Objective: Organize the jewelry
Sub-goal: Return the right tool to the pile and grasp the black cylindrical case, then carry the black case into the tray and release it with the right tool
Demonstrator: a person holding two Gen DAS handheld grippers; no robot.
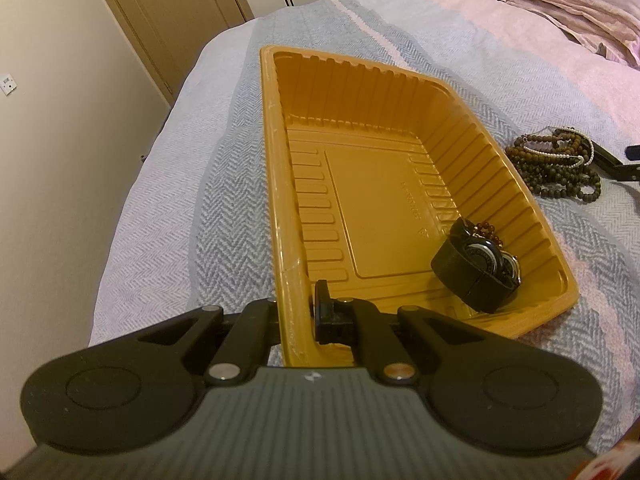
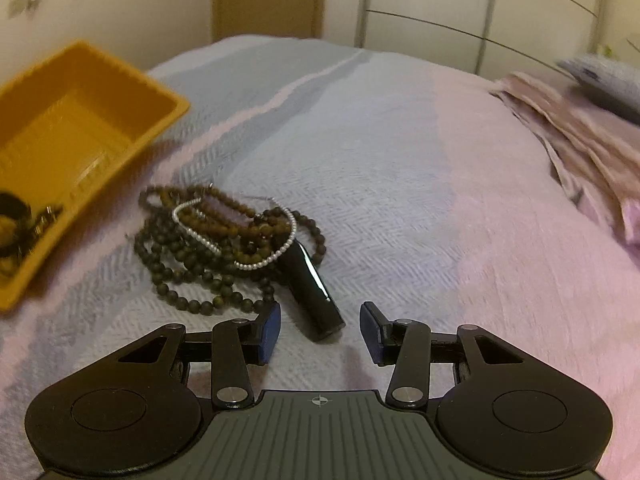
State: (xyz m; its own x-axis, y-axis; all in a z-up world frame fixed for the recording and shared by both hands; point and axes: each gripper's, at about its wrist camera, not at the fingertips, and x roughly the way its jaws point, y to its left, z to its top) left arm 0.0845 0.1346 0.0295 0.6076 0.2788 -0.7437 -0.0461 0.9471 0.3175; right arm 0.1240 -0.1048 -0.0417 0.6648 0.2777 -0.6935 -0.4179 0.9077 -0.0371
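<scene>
The left tool (image 1: 294, 320) is closed on the near left rim of the yellow tray (image 1: 280, 184): one finger sits outside the wall, the other finger (image 1: 320, 312) inside it, with the rim pinched between them. The tray rests on the bed (image 1: 180, 208), which is covered by a grey and pink herringbone blanket. Inside the tray, in the near right corner, lies a black watch (image 1: 476, 268) together with a short string of small reddish beads (image 1: 482, 230), touching the right wall. Outside the tray, just beside its right wall, a pile of dark bead necklaces (image 1: 556, 168) lies on the blanket, with a white pearl strand (image 1: 560, 156) running through it. The right tool (image 2: 320, 330) is open, its two blue-padded fingers (image 2: 270, 330) spread wide and gripping nothing. It hovers above the blanket directly in front of the pile. A black cylindrical object (image 2: 312, 292) lies partly under the necklaces, its free end pointing into the gap between the fingers. The left finger is near the closest beads of the pile; contact cannot be confirmed. Folded pink bedding (image 2: 580, 140) lies at the far right.
</scene>
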